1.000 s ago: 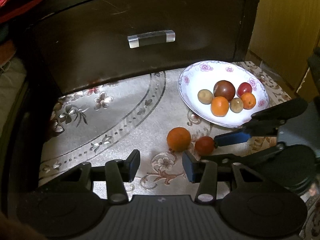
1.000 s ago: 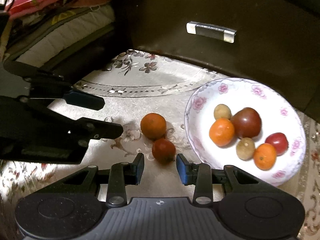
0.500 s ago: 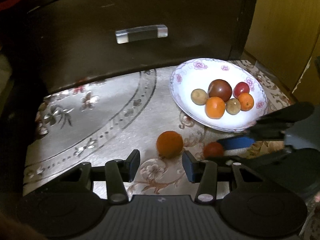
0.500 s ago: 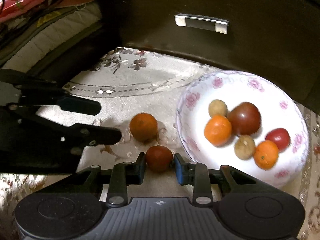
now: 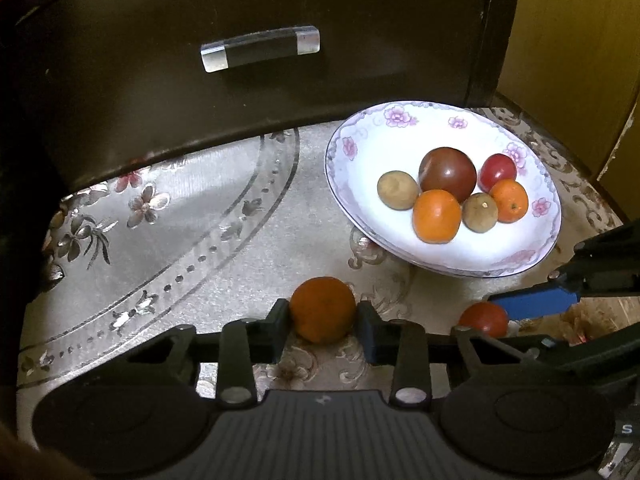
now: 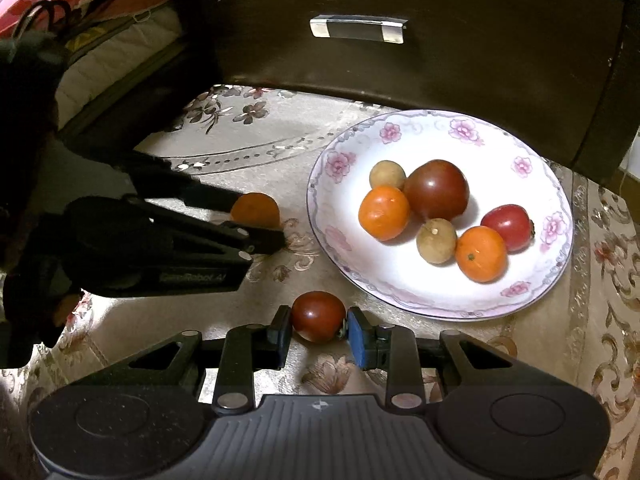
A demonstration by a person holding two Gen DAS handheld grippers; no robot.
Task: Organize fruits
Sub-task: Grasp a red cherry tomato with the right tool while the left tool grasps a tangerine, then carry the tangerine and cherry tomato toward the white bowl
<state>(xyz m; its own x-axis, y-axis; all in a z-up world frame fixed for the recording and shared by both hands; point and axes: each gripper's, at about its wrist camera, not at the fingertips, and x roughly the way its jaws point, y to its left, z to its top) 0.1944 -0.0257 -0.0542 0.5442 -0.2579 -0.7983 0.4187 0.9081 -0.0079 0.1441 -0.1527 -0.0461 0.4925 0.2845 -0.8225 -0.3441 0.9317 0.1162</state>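
On the embroidered cloth a loose orange (image 5: 322, 308) lies between the fingers of my left gripper (image 5: 322, 318). Its jaws are closing, and both pads touch the orange's sides. From the right wrist view the same left gripper (image 6: 260, 220) straddles the orange (image 6: 256, 206). My right gripper (image 6: 318, 322) is shut on a small red tomato (image 6: 318, 312), still low over the cloth. In the left wrist view, that tomato (image 5: 482, 318) sits at the right gripper's blue pad. The flowered white bowl (image 5: 352, 148) (image 6: 336, 168) holds several fruits: oranges, tomatoes, small brown ones.
A dark wooden drawer front with a clear handle (image 5: 260, 48) (image 6: 358, 28) stands just behind the bowl. A yellow wooden panel (image 5: 572, 60) rises at the right. Folded bedding (image 6: 100, 40) lies at the far left. Bare cloth (image 5: 160, 240) stretches left of the orange.
My left gripper came forward and down over the orange, and its jaws narrowed onto it. My right gripper closed on the red tomato and shifted slightly toward the bowl.
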